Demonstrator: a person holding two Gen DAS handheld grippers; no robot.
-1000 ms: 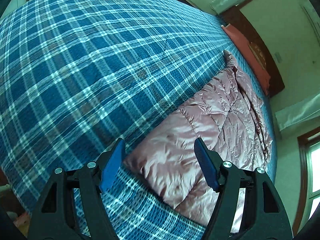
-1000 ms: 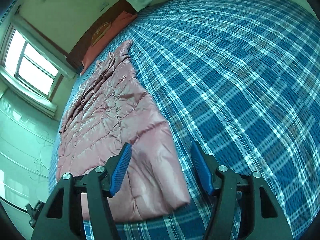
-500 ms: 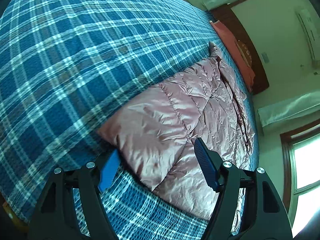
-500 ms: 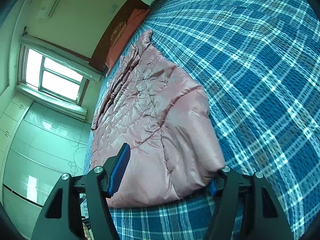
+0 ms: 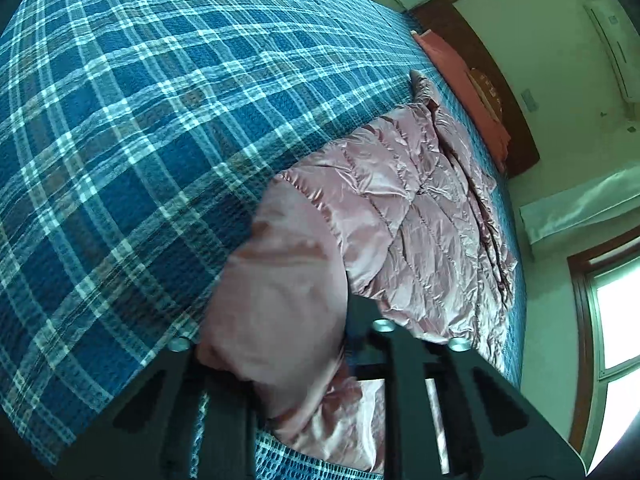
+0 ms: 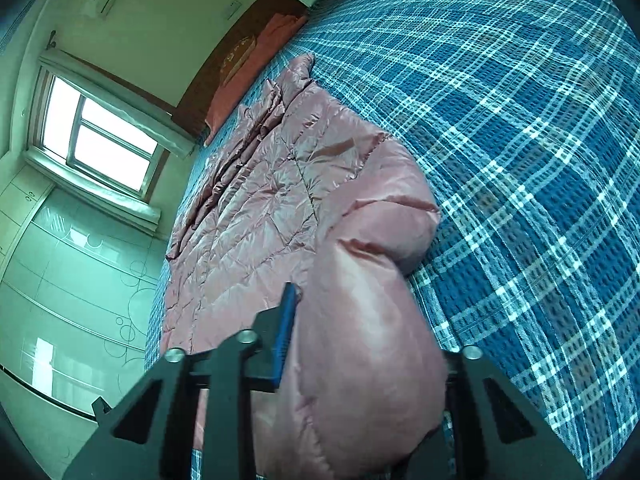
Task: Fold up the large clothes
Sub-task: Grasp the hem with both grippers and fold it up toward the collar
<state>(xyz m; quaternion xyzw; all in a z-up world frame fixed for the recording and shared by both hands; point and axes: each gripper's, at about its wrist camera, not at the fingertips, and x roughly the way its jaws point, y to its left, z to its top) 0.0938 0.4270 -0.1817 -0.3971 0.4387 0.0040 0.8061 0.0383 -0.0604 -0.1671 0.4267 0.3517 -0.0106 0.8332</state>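
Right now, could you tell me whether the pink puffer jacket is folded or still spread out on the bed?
Mostly spread: the pink puffer jacket lies lengthwise along the plaid bedspread. Only its near end bunches, between each hand-held gripper's fingers. No fold across the body.

- The left gripper (image 5: 276, 344) is moving in closer, and its fingers are now squeezing the near end of the pink puffy jacket (image 5: 400, 216).
- The right gripper (image 6: 360, 344) is doing the same, and the jacket end is bunching up between its fingers.
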